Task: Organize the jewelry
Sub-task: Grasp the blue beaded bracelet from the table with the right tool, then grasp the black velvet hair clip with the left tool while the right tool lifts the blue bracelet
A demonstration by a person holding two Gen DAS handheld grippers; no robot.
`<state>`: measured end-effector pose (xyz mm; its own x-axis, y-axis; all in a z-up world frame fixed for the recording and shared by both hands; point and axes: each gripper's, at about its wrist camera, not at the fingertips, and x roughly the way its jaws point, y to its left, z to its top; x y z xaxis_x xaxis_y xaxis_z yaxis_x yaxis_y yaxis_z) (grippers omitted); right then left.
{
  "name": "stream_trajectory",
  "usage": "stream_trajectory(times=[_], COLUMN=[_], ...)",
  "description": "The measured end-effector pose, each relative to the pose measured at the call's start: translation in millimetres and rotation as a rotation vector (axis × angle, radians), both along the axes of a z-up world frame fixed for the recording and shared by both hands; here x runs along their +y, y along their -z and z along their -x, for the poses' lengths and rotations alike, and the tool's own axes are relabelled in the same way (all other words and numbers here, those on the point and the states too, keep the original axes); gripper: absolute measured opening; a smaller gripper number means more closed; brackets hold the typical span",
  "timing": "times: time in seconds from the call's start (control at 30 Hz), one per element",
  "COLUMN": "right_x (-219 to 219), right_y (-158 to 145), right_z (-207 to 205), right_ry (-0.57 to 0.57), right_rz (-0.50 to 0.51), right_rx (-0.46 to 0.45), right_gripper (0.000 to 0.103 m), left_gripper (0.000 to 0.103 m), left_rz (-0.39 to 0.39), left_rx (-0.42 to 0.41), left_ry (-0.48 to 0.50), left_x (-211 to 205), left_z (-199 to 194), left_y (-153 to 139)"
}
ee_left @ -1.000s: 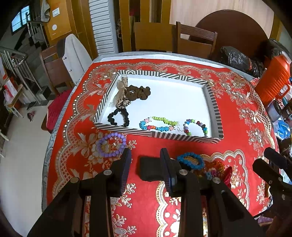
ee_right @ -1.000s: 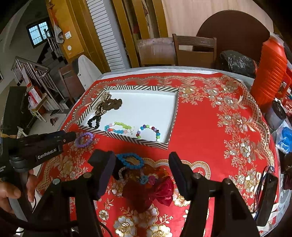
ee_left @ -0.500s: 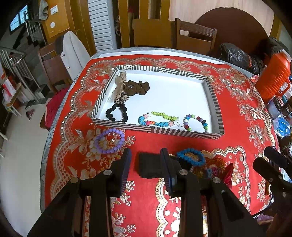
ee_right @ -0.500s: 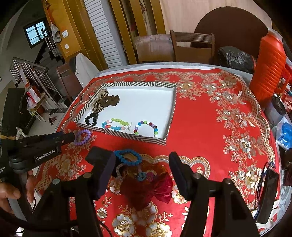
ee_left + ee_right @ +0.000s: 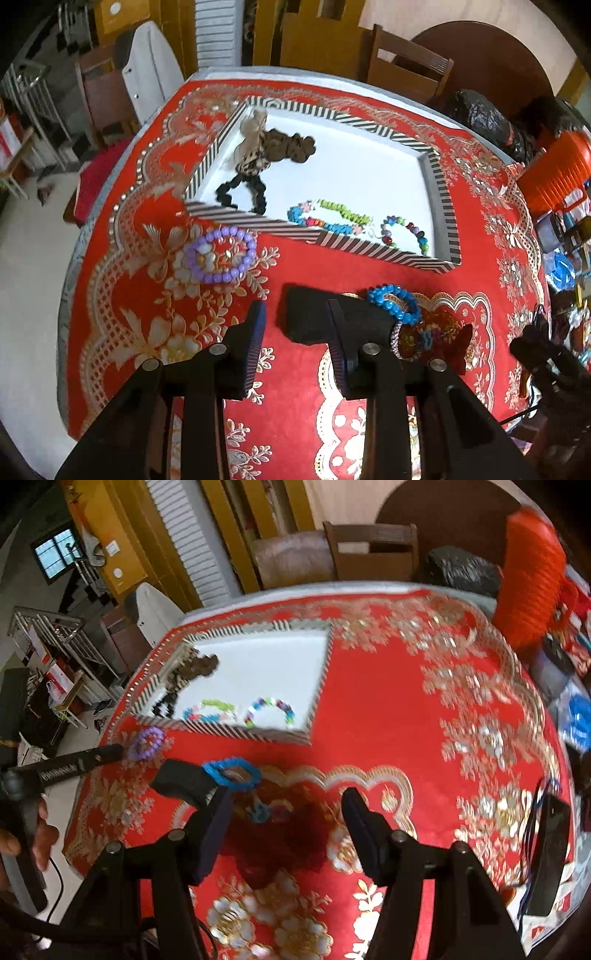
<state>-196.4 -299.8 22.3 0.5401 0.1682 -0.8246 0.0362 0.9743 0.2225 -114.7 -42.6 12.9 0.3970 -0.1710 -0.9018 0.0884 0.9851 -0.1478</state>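
Left gripper [image 5: 293, 341] fingers spread, empty; purple bracelet [image 5: 221, 254] ahead-left of them. Right gripper [image 5: 286, 823] fingers spread, empty, flanking red pouch [image 5: 280, 838]; blue bracelet [image 5: 232, 771] just beyond left finger.

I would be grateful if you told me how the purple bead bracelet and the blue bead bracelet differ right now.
The purple bracelet lies flat by itself on the tablecloth near the striped tray's front left corner; the blue bracelet sits tilted on a heap of other jewelry. The purple one has pale lilac beads, the blue one bright blue beads. Both are closed bead loops outside the tray, and neither set of tongs holds either.
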Motion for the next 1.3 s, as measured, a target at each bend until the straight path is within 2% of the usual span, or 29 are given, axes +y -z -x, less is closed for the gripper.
stream_trajectory(times=[0.13,0.33,0.57,0.6,0.67,0.73,0.93,1.13,1.3], right_x=[-6,-4,19,24,31,38,56,69,79], right_y=[19,24,28,30,34,39,55,70,85], right_z=[1,-9,-35,-41,-49,-57,-82,-103,-111], right_ry=[0.007,-0.007,-0.079,-0.096,-0.12,-0.145,-0.195,-0.234,-0.266], right_rz=[-0.019,-0.08,-0.068,-0.066,-0.061,-0.057,-0.026,0.031,0.095], right_rx=[0.045,0.053,0.064,0.072,0.084,0.101,0.142,0.174,0.217], right_gripper=[0.064,0.063,0.063,0.063,0.063,0.063,0.063,0.049,0.024], left_gripper=[0.019,0.019,0.02,0.021,0.032,0.035,0.035,0.035,0.034], left_rz=[0.009,0.029,0.167,0.193,0.246,0.273,0.261,0.181,0.152], left_rx=[0.026,0.074,0.18,0.199,0.235,0.255,0.304,0.334,0.32], left_ry=[0.009,0.009,-0.024,-0.032,-0.062,-0.091,-0.065,-0.011,0.016], left_x=[1,-1,3,5,10,13,6,-3,-8], left_z=[-2,-7,-21,-23,-27,-30,-36,-38,-40], left_y=[8,19,39,43,51,58,71,83,84])
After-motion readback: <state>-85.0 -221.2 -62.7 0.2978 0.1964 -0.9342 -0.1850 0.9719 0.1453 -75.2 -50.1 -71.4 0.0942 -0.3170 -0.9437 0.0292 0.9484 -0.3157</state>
